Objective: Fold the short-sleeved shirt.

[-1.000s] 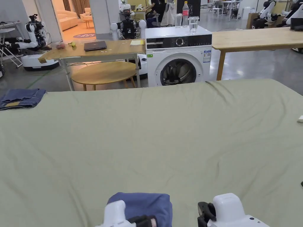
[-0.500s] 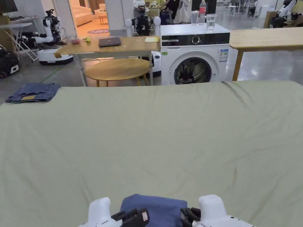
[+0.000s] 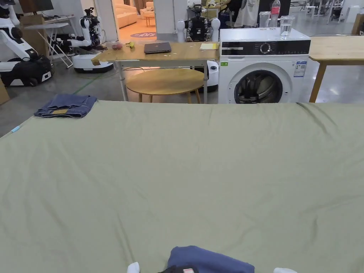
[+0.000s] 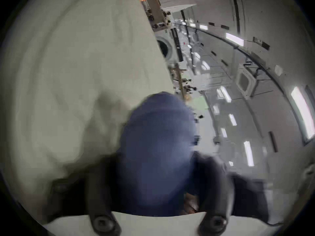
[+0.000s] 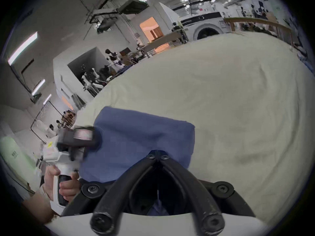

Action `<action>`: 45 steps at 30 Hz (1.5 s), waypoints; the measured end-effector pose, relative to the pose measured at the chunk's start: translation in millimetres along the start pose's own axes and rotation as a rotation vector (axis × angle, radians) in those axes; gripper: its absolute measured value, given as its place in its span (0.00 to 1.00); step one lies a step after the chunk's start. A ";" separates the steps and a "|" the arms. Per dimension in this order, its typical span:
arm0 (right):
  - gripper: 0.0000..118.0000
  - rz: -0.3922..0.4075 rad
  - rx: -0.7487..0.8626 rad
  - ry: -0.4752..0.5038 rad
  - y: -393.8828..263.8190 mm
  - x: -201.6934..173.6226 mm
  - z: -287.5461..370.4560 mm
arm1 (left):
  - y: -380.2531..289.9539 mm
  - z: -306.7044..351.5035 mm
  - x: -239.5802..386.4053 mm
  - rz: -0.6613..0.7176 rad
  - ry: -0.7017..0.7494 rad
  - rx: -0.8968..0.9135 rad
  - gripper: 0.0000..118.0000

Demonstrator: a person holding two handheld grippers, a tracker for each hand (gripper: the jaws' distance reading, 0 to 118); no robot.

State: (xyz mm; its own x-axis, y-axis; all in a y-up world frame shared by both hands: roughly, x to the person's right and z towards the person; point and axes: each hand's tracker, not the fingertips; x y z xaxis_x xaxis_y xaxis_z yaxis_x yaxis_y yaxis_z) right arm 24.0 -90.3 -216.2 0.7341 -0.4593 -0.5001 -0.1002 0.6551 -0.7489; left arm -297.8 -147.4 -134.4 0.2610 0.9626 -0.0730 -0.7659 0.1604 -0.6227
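A pale green sheet (image 3: 185,167) spreads out ahead of the fingers, with folded blue jeans (image 3: 65,106) lying at its far left corner. Beyond its far edge stands a white washing machine (image 3: 265,67) with a glass (image 3: 285,27) and a bottle (image 3: 275,10) on top. To its left a round wooden table (image 3: 166,81) sits before a wooden desk (image 3: 156,57) carrying a closed laptop (image 3: 157,47).

Bright, even ceiling lighting; head view sharp; both gripper views fisheye-distorted with dark corners, left gripper view motion-blurred
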 end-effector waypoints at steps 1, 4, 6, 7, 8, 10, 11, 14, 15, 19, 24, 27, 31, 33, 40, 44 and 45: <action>0.00 0.004 0.002 -0.002 0.7 -1.8 0.5 | 0.7 -3.4 1.0 0.001 0.087 0.008 0.35; 0.00 0.022 0.009 -0.013 5.3 -8.1 2.7 | 9.2 0.5 -1.1 -0.010 0.116 0.005 0.32; 0.00 0.032 0.020 -0.006 9.2 -15.8 5.3 | 20.1 13.9 8.8 -0.044 0.123 0.017 0.32; 0.00 0.038 0.024 -0.008 10.9 -19.6 5.7 | 26.9 22.6 13.4 -0.089 0.144 0.017 0.32; 0.00 0.046 0.029 -0.008 13.0 -24.8 4.7 | 36.9 35.4 17.9 -0.126 0.164 0.021 0.32; 0.00 0.058 0.036 -0.007 16.7 -35.2 1.7 | 59.3 69.7 27.3 -0.163 0.204 0.028 0.32; 0.00 0.066 0.036 -0.007 18.8 -42.1 -1.0 | 73.2 89.3 29.3 -0.186 0.229 0.046 0.32; 0.00 0.098 0.033 -0.001 20.4 -57.8 -14.8 | 125.7 156.1 25.4 -0.254 0.334 0.088 0.32; 0.00 0.105 0.032 0.002 21.0 -64.3 -18.2 | 142.6 178.1 22.6 -0.257 0.373 0.104 0.32; 0.00 0.129 0.024 0.019 19.9 -91.2 -32.3 | 204.7 259.9 12.4 -0.237 0.442 0.161 0.32; 0.00 0.174 -0.009 0.022 18.2 -115.6 -51.3 | 261.2 330.4 -9.3 -0.222 0.529 0.210 0.32; 0.00 0.180 -0.022 0.011 19.4 -121.9 -59.2 | 290.1 352.8 -41.1 -0.152 0.517 0.225 0.32; 0.00 0.181 -0.029 0.004 22.6 -115.8 -61.1 | 278.7 351.3 -42.7 -0.099 0.470 0.230 0.41; 0.00 0.190 -0.028 -0.001 24.2 -120.4 -61.0 | 274.5 361.0 -37.3 -0.132 0.493 0.270 0.84; 0.00 0.205 0.003 0.021 26.3 -126.9 -49.4 | 256.8 434.3 -7.4 -0.068 0.492 0.529 0.86; 0.00 0.204 0.026 0.032 25.5 -129.3 -34.1 | 244.6 436.3 -4.3 -0.027 0.607 0.557 0.00; 0.00 0.203 0.034 0.029 26.2 -129.5 -28.9 | 233.4 421.0 9.9 -0.047 0.702 0.554 0.00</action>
State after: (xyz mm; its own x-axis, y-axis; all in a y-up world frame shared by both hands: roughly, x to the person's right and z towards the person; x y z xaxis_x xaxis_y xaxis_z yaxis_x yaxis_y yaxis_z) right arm -93.1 -31.0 -183.7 0.6815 -0.3326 -0.6519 -0.2208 0.7558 -0.6164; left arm -721.4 -8.5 47.5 0.4596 0.6259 -0.6301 -0.8716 0.4541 -0.1846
